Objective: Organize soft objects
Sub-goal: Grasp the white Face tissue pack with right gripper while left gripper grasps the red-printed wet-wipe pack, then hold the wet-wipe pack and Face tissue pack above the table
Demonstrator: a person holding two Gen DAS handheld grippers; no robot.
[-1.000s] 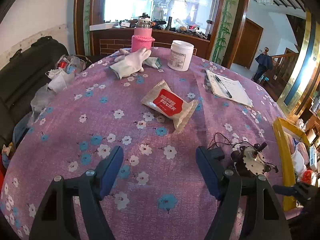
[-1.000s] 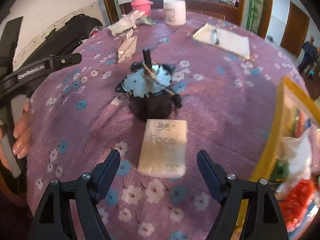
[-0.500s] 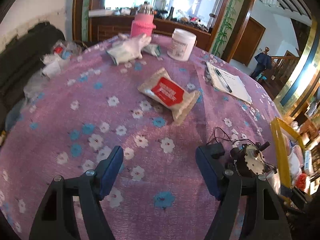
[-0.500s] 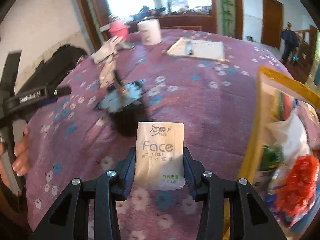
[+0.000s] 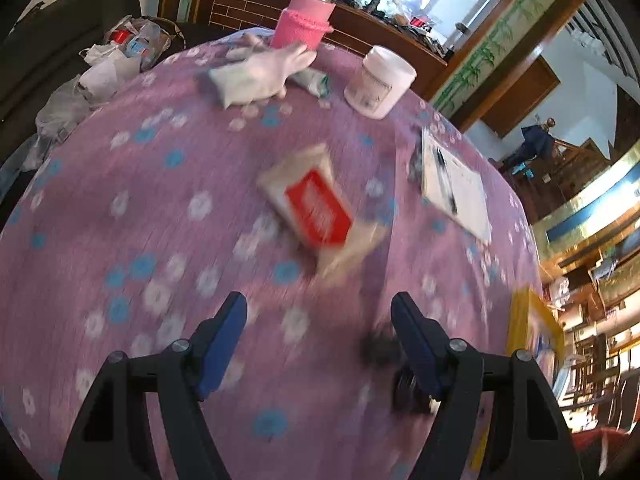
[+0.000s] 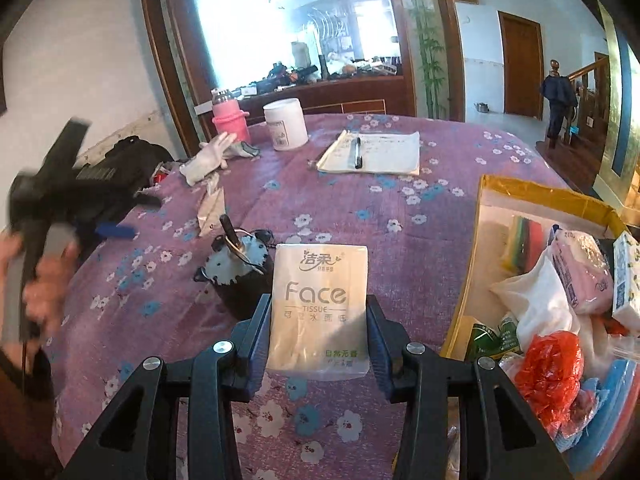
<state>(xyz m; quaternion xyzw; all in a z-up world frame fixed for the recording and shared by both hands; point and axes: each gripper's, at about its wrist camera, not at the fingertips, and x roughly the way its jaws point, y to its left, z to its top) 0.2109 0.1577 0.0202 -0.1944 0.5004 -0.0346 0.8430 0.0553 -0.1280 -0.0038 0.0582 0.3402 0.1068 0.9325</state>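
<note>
My right gripper (image 6: 317, 305) is shut on a white "Face" tissue pack (image 6: 320, 272) and holds it a little above the purple flowered tablecloth (image 6: 400, 208). Just to its right stands a yellow-rimmed clear bin (image 6: 532, 192) with a pink pack (image 6: 580, 276), a red plastic bag (image 6: 552, 364) and other soft items. My left gripper (image 5: 319, 304) hangs open with nothing between its fingers. Ahead of it a red-and-white soft packet (image 5: 316, 208) lies on the cloth, blurred by motion. White gloves (image 5: 260, 72) lie at the far side.
A black motor-like part (image 6: 240, 272) with wires sits left of the tissue pack. It shows blurred by the left gripper's right finger (image 5: 416, 344). At the back stand a pink bottle (image 5: 306, 20) and a white jar (image 5: 380, 80). A notepad with a pen (image 5: 456, 188) lies right.
My right gripper closed on the tissue pack and lifted it off the cloth, turning toward the bin. My left gripper swung closer to the red-and-white packet and rolled.
</note>
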